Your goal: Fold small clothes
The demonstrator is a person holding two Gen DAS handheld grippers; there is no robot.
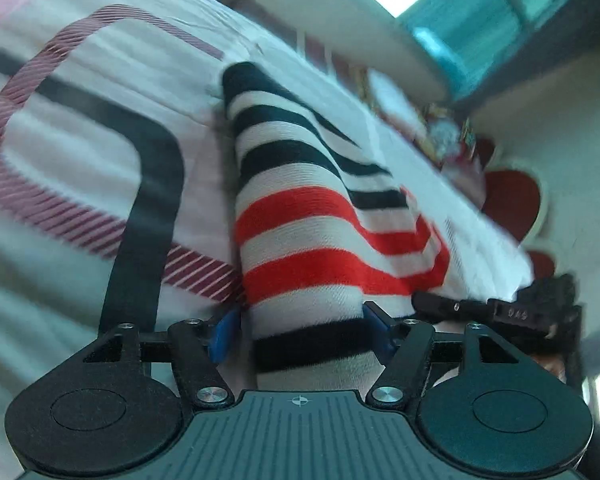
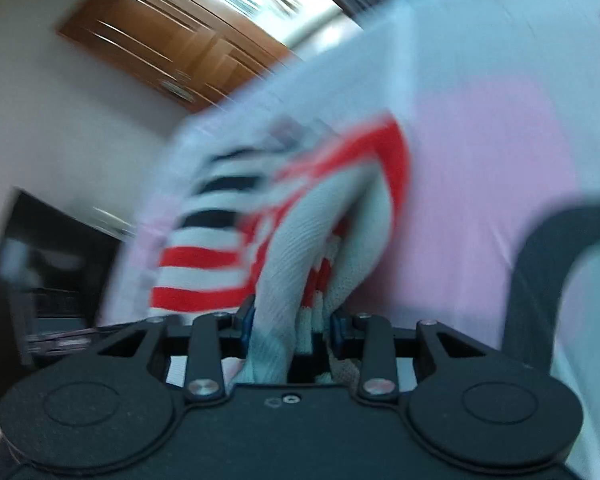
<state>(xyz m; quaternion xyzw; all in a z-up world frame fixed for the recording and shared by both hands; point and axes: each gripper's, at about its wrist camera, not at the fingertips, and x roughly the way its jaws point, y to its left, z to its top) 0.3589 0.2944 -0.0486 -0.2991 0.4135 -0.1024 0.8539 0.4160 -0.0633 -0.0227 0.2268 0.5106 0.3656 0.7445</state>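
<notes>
Now both grippers, left gripper [image 1: 306, 330] and right gripper [image 2: 294, 326], clamp striped garment [image 1: 300, 216].

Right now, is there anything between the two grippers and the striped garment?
Nothing visible. The left gripper already has the striped garment between its blue pads, and the right gripper holds a bunched part of it. Only the bed sheet lies beneath.

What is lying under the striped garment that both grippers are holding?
Under the striped garment lies a pale pink bedsheet with dark and red striped bands. The part directly beneath the fabric is covered, so anything there cannot be seen.
</notes>
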